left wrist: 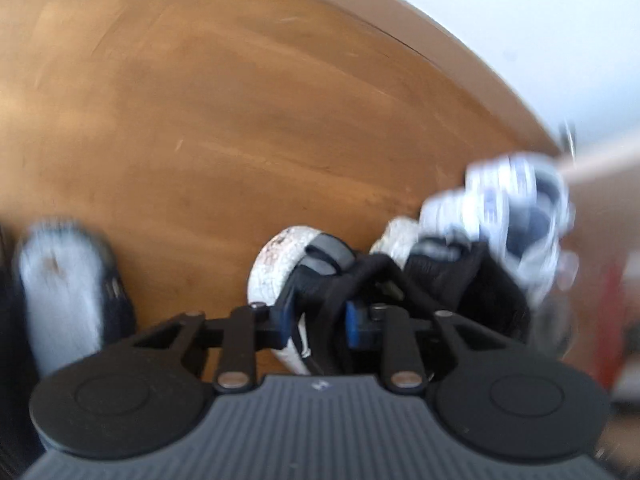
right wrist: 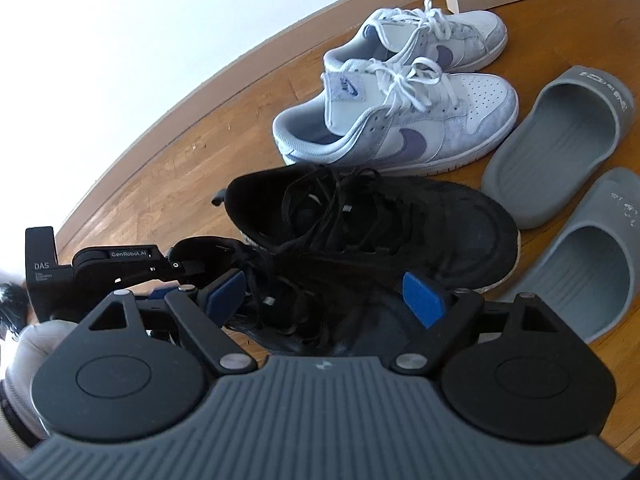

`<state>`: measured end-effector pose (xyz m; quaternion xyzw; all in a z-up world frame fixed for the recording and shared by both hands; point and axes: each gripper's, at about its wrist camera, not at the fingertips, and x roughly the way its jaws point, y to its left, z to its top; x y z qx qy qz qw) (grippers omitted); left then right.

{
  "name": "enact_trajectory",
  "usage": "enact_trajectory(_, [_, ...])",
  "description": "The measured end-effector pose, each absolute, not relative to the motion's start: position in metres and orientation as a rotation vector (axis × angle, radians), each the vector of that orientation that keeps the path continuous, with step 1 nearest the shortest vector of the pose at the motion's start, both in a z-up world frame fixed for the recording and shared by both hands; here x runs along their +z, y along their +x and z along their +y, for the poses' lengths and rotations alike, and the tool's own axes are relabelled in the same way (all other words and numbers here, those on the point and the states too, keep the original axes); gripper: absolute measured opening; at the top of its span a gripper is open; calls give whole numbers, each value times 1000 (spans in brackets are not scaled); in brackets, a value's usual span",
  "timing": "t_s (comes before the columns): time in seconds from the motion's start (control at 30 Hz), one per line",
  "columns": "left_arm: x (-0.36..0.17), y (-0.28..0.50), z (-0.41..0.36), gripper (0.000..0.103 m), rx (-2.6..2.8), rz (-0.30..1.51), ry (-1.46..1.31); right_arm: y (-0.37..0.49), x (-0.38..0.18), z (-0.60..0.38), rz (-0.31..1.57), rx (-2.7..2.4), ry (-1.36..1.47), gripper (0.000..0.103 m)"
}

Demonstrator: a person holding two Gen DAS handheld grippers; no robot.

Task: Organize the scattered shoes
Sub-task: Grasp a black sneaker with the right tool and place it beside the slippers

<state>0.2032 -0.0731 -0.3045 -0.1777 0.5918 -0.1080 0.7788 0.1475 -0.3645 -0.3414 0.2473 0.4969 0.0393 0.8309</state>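
In the blurred left wrist view my left gripper is shut on the heel collar of a black sneaker with a white sole. The right wrist view shows this left gripper from the side at that nearer black sneaker. My right gripper is open, its blue pads on either side of the sneaker's laces. A second black sneaker lies just beyond, toe pointing right.
A white and lavender pair of sneakers stands side by side behind the black ones. Two grey slides sit to the right. The wooden floor meets a white wall at a baseboard. A blurred grey-white shape is at the left.
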Motion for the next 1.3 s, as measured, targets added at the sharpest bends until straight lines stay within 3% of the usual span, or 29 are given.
enact_trajectory(0.27, [-265,230,-31,28,-501,1283,-319,149,-347,-361,1083,118,504,87])
enact_trajectory(0.37, [-247,239,-11,58,-488,1241,-374,155,-341,-344,1064,188,414,87])
enact_trajectory(0.4, [-238,238,-6,75,-492,1222,-383,157,-339,-338,1056,211,382,87])
enact_trajectory(0.43, [-229,237,-2,82,-495,1203,-393,160,-335,-328,1041,252,327,87])
enact_trajectory(0.67, [-174,220,23,82,-491,1112,-337,199,-325,-231,888,588,-248,87])
enact_trajectory(0.9, [-161,146,62,82,-513,1221,-162,253,-376,-152,1051,655,-361,85])
enact_trajectory(0.97, [-163,122,79,82,-513,1256,-131,261,-396,-145,1089,607,-424,59])
enact_trajectory(1.0, [-163,107,92,82,-505,1269,-126,261,-403,-146,1082,611,-433,58])
enact_trajectory(1.07, [-165,89,112,82,-484,1284,-157,259,-405,-148,1080,632,-418,41])
enact_trajectory(1.17, [-179,72,138,82,-430,1286,-298,257,-395,-158,1135,595,-287,33])
enact_trajectory(1.3, [-182,74,150,82,-391,1271,-360,244,-385,-166,1231,590,-131,32])
